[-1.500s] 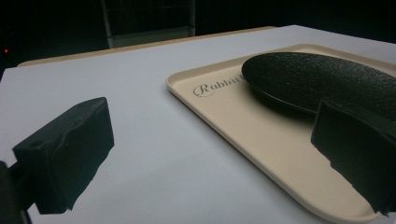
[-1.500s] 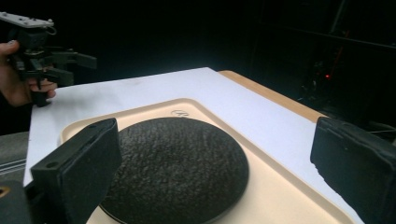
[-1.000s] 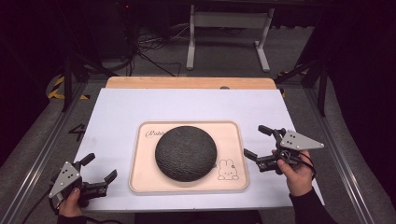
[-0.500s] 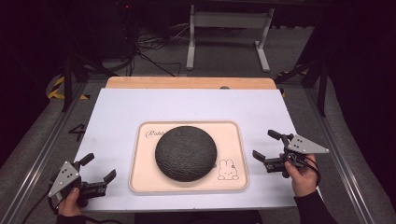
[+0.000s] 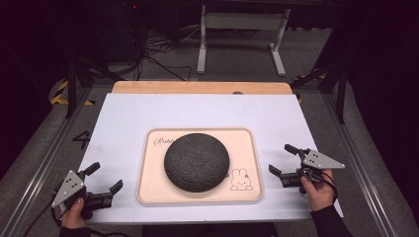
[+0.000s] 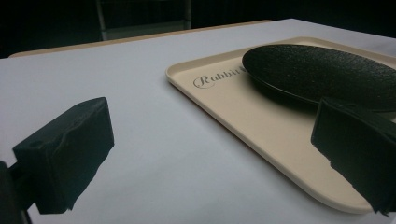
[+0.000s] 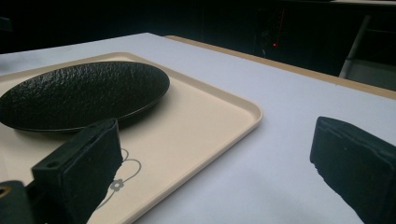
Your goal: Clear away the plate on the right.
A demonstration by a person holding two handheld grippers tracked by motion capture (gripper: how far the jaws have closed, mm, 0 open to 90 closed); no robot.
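The right tool [image 5: 285,161], jaws wide and empty, had drawn back from the tray [image 5: 148,187] bearing the black plate [image 5: 196,161], suggesting the placement was done.

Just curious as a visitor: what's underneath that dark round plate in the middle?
The black plate rests on a cream tray with "Rabbit" lettering and a bunny drawing. The tray lies on the white table. Whatever the tray shows directly beneath the plate is covered.
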